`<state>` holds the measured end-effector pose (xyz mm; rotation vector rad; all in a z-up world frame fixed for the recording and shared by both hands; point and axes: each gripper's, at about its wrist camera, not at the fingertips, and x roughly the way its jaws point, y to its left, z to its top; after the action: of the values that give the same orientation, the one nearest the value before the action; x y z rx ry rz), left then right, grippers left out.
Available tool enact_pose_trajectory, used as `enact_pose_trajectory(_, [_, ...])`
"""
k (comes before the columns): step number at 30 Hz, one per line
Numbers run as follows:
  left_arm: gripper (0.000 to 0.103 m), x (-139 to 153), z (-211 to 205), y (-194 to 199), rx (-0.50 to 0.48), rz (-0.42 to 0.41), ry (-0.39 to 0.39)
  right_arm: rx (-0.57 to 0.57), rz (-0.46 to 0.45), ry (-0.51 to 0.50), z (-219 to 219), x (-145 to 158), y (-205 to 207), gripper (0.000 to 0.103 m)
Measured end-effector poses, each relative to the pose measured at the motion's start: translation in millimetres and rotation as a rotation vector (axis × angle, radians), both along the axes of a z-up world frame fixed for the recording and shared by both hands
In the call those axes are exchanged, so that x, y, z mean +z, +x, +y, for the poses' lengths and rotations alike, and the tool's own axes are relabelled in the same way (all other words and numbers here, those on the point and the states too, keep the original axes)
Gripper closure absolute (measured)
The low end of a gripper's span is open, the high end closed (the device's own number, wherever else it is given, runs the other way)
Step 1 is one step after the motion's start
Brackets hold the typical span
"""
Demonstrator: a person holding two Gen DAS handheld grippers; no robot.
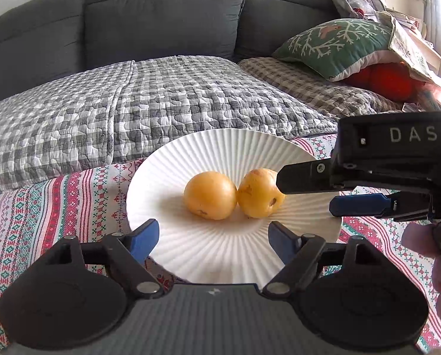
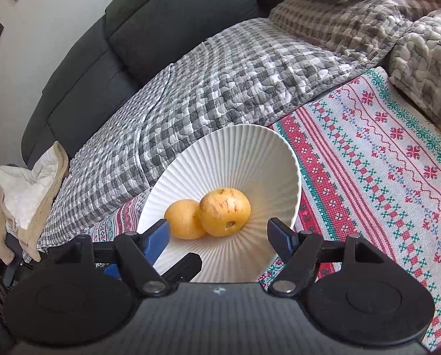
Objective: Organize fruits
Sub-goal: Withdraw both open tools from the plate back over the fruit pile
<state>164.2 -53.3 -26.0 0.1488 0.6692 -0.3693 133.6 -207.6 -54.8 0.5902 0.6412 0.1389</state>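
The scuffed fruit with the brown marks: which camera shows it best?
The right wrist view: the scuffed fruit sits nearest, unblocked, scuffs facing the camera. In the left wrist view the right tool partly covers that fruit.

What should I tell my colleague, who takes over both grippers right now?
Left gripper: jaws open, empty, low over the near rim of the white ribbed plate.
Right gripper: jaws open, empty, right beside the blemished fruit.
Fruits: that one and the smoother fruit sit touching at the plate's centre, on the patterned cloth.
Done: two fruits are on the plate.
Left: no other fruit shows in either view; look around before stopping.
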Motion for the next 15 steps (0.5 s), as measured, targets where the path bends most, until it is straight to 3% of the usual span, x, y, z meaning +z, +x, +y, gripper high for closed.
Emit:
enact_pose_trajectory(6, [0.014, 21, 9, -27, 0.033, 0.019, -0.006, -0.031, 0.026, -0.039, -2, 13, -24, 0.02])
enact_pose_trajectory(15, [0.01, 42, 21, -71, 0.085, 0.075, -0.012, -0.05, 0.067, -0.175, 5, 27, -67, 0.01])
